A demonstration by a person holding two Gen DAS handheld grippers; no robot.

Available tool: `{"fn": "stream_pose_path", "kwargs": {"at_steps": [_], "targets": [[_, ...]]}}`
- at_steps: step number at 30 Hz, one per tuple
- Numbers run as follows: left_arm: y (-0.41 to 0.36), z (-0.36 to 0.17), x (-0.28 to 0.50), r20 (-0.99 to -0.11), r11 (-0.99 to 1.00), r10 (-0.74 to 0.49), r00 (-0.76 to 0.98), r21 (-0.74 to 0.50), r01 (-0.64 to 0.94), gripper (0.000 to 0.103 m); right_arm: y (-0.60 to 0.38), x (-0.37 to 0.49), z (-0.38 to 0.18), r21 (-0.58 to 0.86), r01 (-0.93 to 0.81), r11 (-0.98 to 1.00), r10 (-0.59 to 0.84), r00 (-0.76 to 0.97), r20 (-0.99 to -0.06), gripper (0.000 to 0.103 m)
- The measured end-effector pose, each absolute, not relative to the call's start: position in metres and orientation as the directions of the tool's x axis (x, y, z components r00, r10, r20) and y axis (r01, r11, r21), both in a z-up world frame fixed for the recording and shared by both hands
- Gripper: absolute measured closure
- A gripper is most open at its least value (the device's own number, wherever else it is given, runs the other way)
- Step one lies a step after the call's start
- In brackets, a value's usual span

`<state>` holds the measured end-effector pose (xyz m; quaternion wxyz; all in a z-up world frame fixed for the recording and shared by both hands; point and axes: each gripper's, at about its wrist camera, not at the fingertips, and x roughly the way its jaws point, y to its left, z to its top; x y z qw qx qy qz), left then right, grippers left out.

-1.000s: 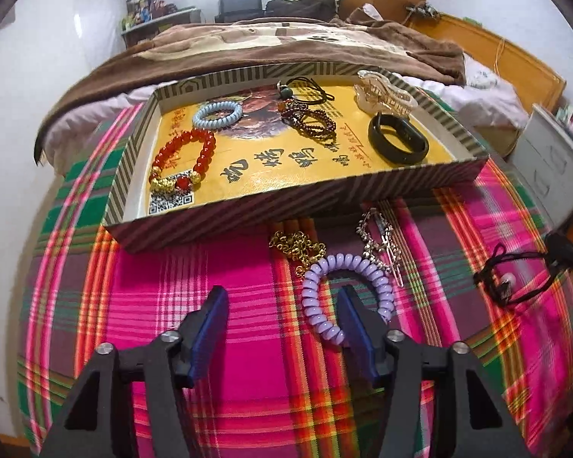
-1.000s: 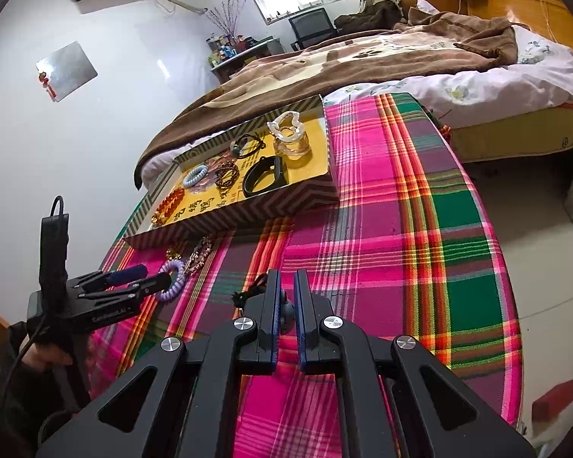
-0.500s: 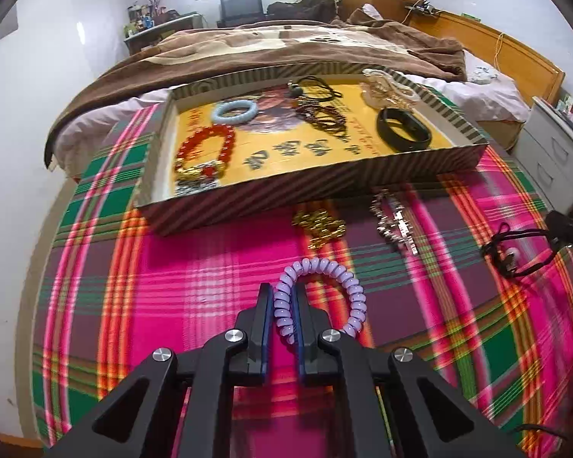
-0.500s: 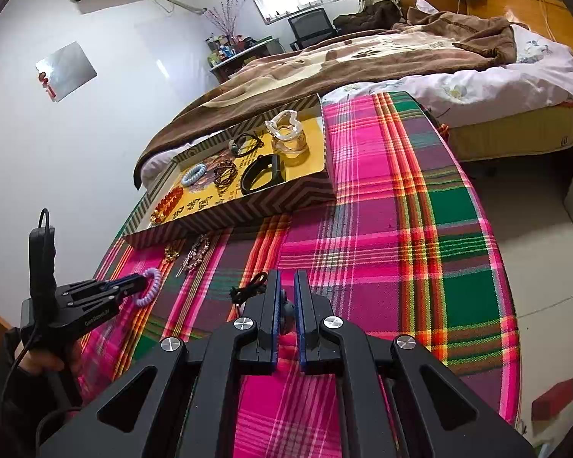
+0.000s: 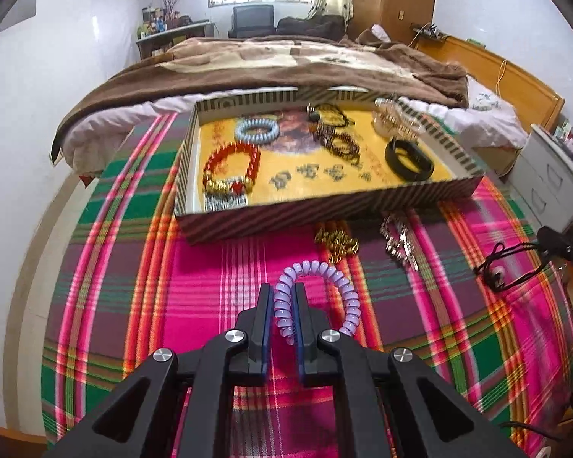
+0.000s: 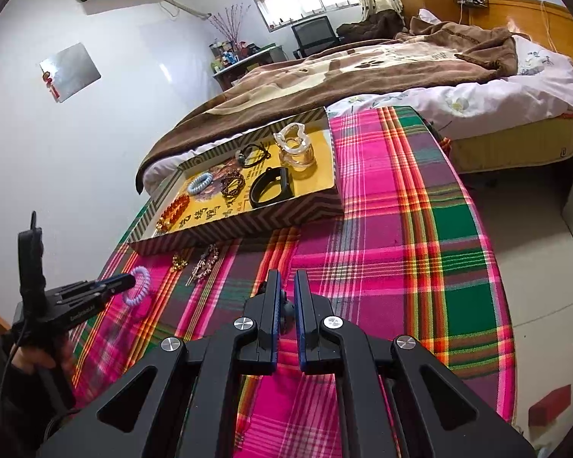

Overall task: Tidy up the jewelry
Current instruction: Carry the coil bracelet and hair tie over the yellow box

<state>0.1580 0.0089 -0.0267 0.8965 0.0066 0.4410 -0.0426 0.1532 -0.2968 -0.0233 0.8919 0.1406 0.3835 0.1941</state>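
The left gripper [image 5: 282, 305] is now clamping the lilac spiral hair tie [image 5: 317, 297] — a second ago its jaws were standing wide on either side of the coil as it lay flat on the plaid cloth [image 5: 133, 305], and half a second ago they had already pinched it. Since then the tie is being carried upward and toward the tray: from the right wrist it is seen hanging off the blue fingertips [image 6: 122, 282], clear of the cloth. That means the pick is done and the placing is what remains. One side of the loop is sitting between the pads, the rest arcing out to the right of the jaws, so the hold is off-centre and the coil may be swinging a little.

The striped cardboard tray [image 5: 324, 210] is lying ahead of the gripper, already holding the red bead bracelet [image 5: 231, 164], a pale blue spiral tie [image 5: 256, 129] and a black band [image 5: 408, 158]. A gold chain [image 5: 336, 242] and a silver piece [image 5: 399, 234] are still waiting on the cloth just before its front wall.

The right gripper [image 6: 285, 305] is closed, apparently on the dark bead of a black cord necklace [image 5: 512, 267] — the bead is mostly hidden between the pads.
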Motion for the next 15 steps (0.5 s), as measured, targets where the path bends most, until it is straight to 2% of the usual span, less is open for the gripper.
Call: {"fn": "stream_pose_path", "kwargs": {"at_steps": [6,15], "targets": [[0.008,-0.026,0.162,-0.791,0.993,-0.113,0.601,-0.071,0.093,0.094,-0.294,0.153,-0.026,0.397,-0.235,0.887,0.451,0.624,-0.638,0.096],[0.003,-0.008,0.169,-0.766,0.993,-0.111,0.633,-0.053,0.11,0.094,-0.297,0.153,-0.011,0.389,-0.245,0.888,0.449,0.644,-0.62,0.096]]}}
